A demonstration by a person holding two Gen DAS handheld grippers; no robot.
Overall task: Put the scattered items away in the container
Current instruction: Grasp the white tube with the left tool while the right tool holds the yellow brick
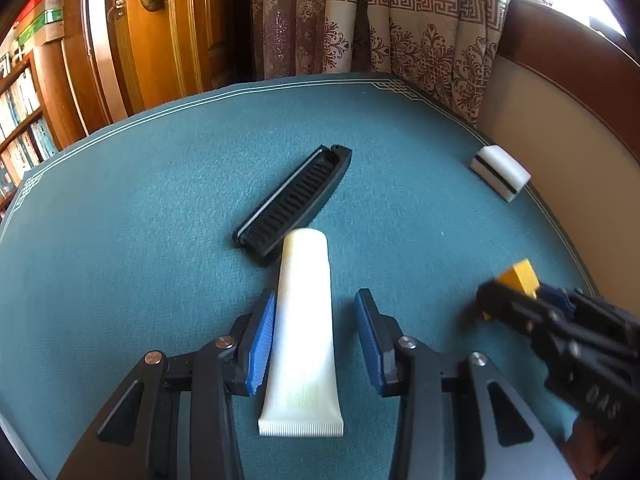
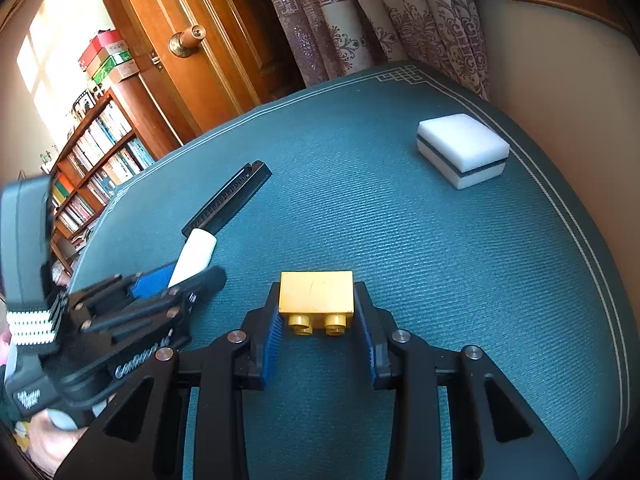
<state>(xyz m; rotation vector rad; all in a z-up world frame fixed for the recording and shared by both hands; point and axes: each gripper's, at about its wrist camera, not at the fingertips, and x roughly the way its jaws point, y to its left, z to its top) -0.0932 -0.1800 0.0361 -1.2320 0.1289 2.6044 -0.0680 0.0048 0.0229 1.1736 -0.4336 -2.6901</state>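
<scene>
We saw the white tube lying flat on the teal tablecloth, cap end away from us, between the blue pads of the left gripper; the left pad sat against it, the right pad stood clear, so the jaws were wide. The cap touched or overlapped the near end of a black folding comb. To the right, the right gripper held a yellow brick, both pads pressed on its sides, studs facing the camera. A white sponge block with a dark stripe rested near the cloth's far right edge, well apart.
</scene>
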